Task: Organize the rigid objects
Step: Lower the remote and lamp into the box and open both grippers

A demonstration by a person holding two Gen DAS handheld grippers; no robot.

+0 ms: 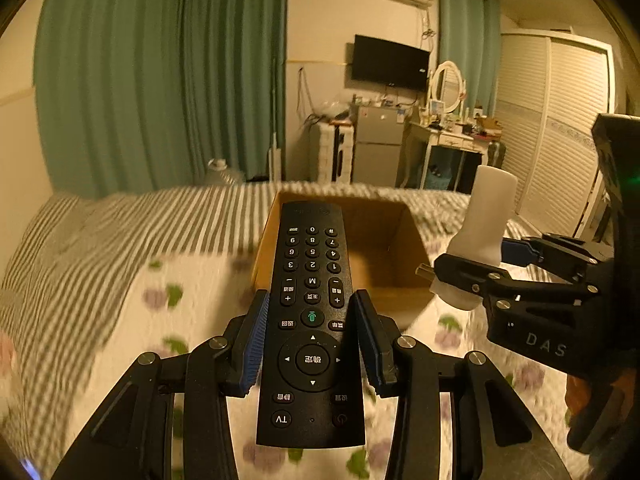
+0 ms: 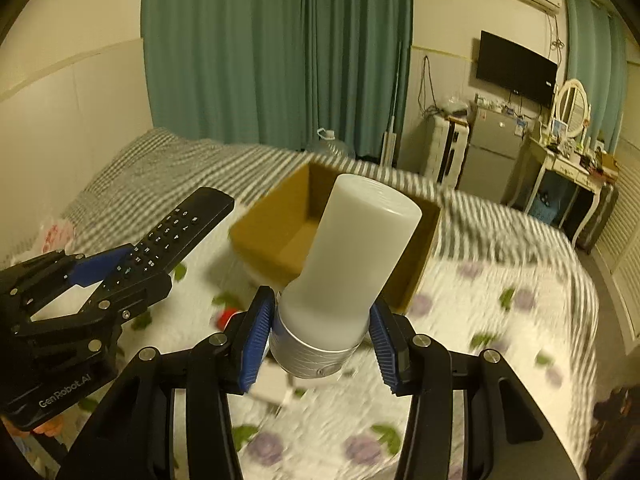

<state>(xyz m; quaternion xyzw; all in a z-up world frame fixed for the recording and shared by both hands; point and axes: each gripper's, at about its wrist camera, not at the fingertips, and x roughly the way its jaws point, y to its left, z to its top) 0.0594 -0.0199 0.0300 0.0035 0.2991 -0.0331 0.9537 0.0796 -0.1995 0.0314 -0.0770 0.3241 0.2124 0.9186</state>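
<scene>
Scene: a bedroom, with a cardboard box (image 2: 416, 276) standing open on the floral quilt (image 2: 500, 320) of a bed, toward the bed's far edge where the striped sheet (image 2: 192, 164) begins.
Left gripper (image 1: 310, 344): jaws closed narrow on the long sides of a black remote control (image 1: 312, 320), keypad up, its far end pointing over the near wall of the box.
Right gripper (image 2: 320, 340): jaws closed around the silver base of a white cylindrical lamp (image 2: 356, 256), which tilts up toward the box.
Where the things are: both lifted off the quilt, held in the air just short of the box, near each other but apart.
Box contents: the visible part of the inside looks bare; the rest is hidden behind the held things.
Still on the bed: a small red item (image 2: 226, 316) and a pale flat thing below the lamp, both too blurred to name.
Progress: early, by the look of it. Two items picked up, none yet seen in the box; both drops and the leftovers remain.
</scene>
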